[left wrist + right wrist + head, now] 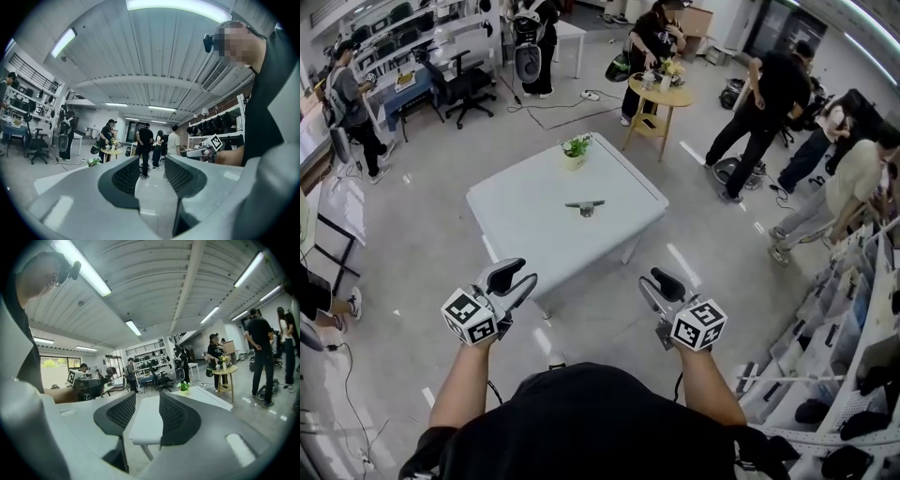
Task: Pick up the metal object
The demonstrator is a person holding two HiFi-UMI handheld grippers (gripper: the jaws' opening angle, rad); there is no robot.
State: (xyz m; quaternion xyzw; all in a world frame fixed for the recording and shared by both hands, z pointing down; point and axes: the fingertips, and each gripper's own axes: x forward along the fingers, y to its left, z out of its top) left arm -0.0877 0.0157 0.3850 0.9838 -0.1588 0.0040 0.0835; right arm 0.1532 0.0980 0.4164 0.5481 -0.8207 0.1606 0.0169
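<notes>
- Two grippers hang short of the white table (525, 225), both well apart from it.
- At the left, the left gripper (514, 279) has its jaws spread with nothing between them. Its own view, taken at the left gripper (147, 173), shows only floor and distant people through the gap. It seems aimed past the table's right side.
- In the middle, the metal object (585, 206) lies flat near the table's centre, alone on bare surface. The potted plant (576, 150) stands well beyond it at the far edge.
- The object's long axis runs roughly left to right across the head view, so jaws coming from this side would likely close across the narrow width.
- It sits ahead of and between the two grippers, and neither is clearly nearer.
- At the right, the right gripper (659, 289) is likewise released and empty. From the right gripper (143, 411), the tabletop (146, 425) shows in the gap, far off and not held, with the plant (183, 386) just right of the jaw. I judge this arm the better lined up.
- Neither gripper view shows the metal object. Its exact shape is too small to make out, beyond a bar with a short stub.
</notes>
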